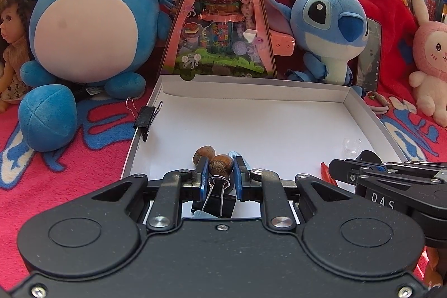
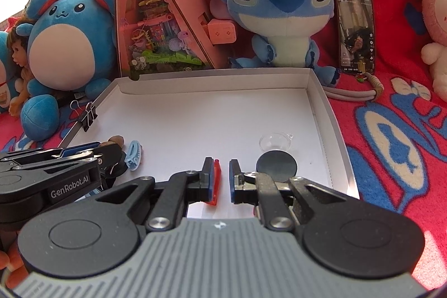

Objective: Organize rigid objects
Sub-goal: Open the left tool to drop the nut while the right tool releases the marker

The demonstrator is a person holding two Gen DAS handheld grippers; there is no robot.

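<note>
A shallow white box [image 2: 212,74] lies on a red blanket. My left gripper [image 1: 220,175] hovers over its near left corner, jaws nearly together. A black binder clip [image 1: 215,203] lies under the fingers, its wire handles in the narrow gap, and I see no pinch. Two brown nuts [image 1: 222,162] sit just past the tips, next to a light blue hair clip [image 2: 134,155]. My right gripper [image 2: 225,178] is shut over the near right part, with a red plastic piece [image 2: 213,186] lying loose beside its left pad. Ahead of it are a black disc [image 2: 276,165] and a clear cup [image 2: 275,141].
A second binder clip [image 1: 146,116] is clamped on the box's left rim. Behind the box stand a pink triangular toy box [image 1: 220,18], a round blue plush [image 1: 83,27], a blue alien plush [image 2: 282,10] and a phone [image 2: 356,27]. A doll [image 1: 11,46] and a pink bunny plush [image 1: 430,52] flank them.
</note>
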